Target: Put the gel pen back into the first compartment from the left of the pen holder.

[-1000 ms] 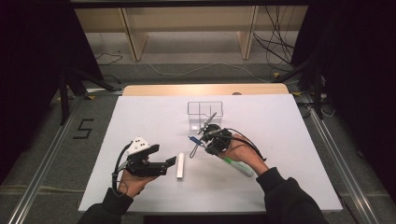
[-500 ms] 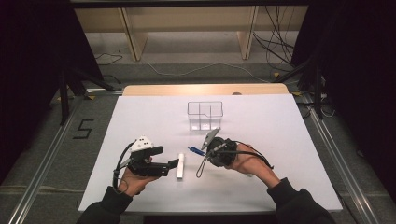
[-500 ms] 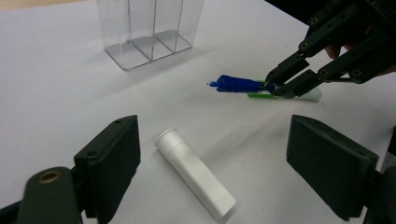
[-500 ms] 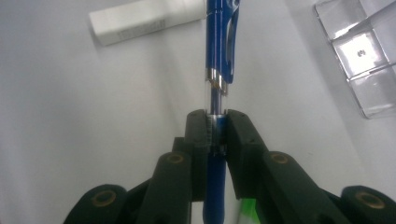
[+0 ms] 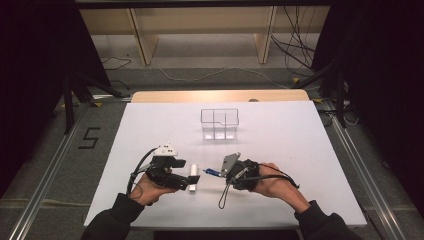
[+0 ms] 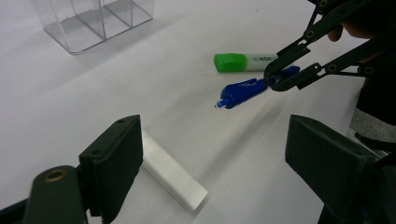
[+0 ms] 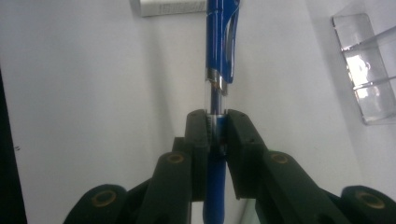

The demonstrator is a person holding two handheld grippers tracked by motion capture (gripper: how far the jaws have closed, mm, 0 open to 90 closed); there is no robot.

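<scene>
Blue pen sticks out forward, clamped in the right hand-held gripper.

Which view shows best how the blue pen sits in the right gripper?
The right gripper view: the jaws of the right gripper close on the blue pen at its clear barrel. The left gripper view shows the pen held above the table, capped end free. The high view shows it tiny.

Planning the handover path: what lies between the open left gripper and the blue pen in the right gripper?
Only bare white table. In the left gripper view the white bar lies lower left of the blue pen, off that line.
</scene>
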